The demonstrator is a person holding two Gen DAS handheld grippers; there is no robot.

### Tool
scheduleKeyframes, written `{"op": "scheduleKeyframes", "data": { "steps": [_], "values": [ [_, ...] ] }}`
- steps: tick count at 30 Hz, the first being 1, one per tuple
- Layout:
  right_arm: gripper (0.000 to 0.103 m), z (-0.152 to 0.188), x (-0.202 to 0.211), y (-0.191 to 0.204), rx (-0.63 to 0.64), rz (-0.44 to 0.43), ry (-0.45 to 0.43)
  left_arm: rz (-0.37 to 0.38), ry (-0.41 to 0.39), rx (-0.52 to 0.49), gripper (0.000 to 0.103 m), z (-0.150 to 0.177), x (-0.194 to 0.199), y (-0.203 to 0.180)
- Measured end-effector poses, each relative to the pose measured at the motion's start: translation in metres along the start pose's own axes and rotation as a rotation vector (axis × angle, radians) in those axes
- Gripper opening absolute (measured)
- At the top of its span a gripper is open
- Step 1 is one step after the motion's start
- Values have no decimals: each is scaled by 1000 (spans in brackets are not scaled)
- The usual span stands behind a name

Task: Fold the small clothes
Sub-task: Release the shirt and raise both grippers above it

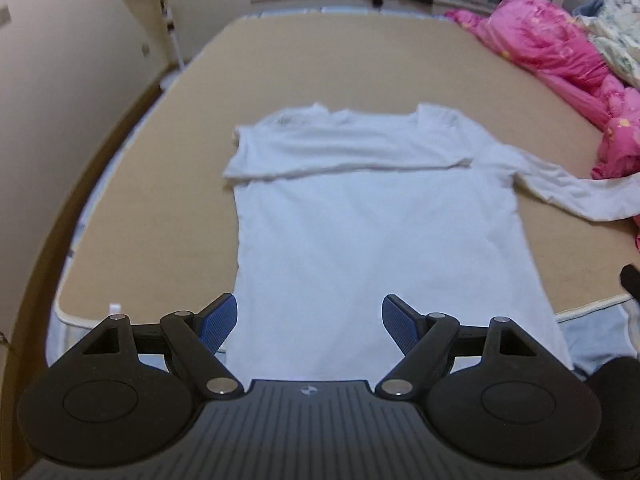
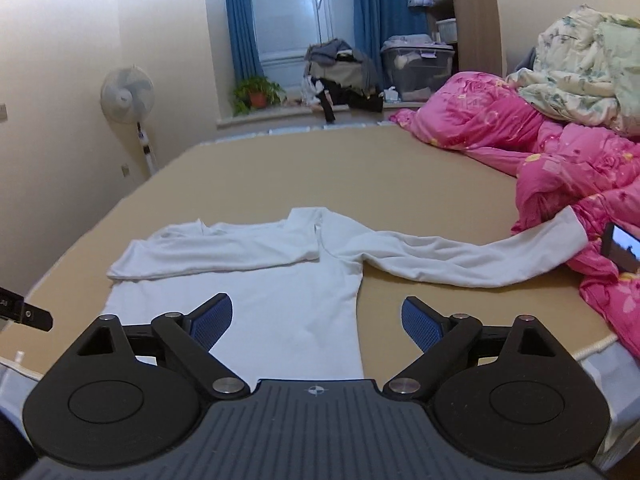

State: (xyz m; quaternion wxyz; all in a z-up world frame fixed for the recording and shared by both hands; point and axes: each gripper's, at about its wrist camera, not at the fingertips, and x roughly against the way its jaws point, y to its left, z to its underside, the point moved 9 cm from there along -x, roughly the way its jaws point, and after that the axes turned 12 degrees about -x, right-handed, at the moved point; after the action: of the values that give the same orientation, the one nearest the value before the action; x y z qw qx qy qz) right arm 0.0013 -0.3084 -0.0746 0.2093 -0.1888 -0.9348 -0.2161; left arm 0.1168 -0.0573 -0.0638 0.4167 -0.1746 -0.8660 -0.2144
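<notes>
A white long-sleeved shirt (image 1: 372, 232) lies flat on the tan mattress (image 1: 168, 200), collar at the far end. Its left sleeve (image 1: 340, 152) is folded across the chest. Its right sleeve (image 1: 576, 192) stretches out to the right toward the pink quilt. My left gripper (image 1: 310, 320) is open and empty, hovering over the shirt's near hem. The shirt also shows in the right wrist view (image 2: 288, 300), with the outstretched sleeve (image 2: 460, 256). My right gripper (image 2: 316, 320) is open and empty above the shirt's lower right side edge.
A pink quilt (image 2: 560, 160) and a floral blanket (image 2: 580, 68) are piled along the mattress's right side. A phone (image 2: 622, 252) lies on the quilt. A standing fan (image 2: 127, 96), a potted plant (image 2: 258, 94) and a clothes pile on the sill (image 2: 344, 76) are beyond the far edge.
</notes>
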Motion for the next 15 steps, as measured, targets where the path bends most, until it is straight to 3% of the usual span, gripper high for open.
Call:
{"op": "scheduleKeyframes", "data": {
  "steps": [8,15],
  "values": [
    [92,2,52,-25,-36,-26,-73,-61,-74,-46,85,4,57,-42],
    [93,5,68,-29,-47,-28,-67,-79,-127,-19,85,6,80,-29]
  ]
}}
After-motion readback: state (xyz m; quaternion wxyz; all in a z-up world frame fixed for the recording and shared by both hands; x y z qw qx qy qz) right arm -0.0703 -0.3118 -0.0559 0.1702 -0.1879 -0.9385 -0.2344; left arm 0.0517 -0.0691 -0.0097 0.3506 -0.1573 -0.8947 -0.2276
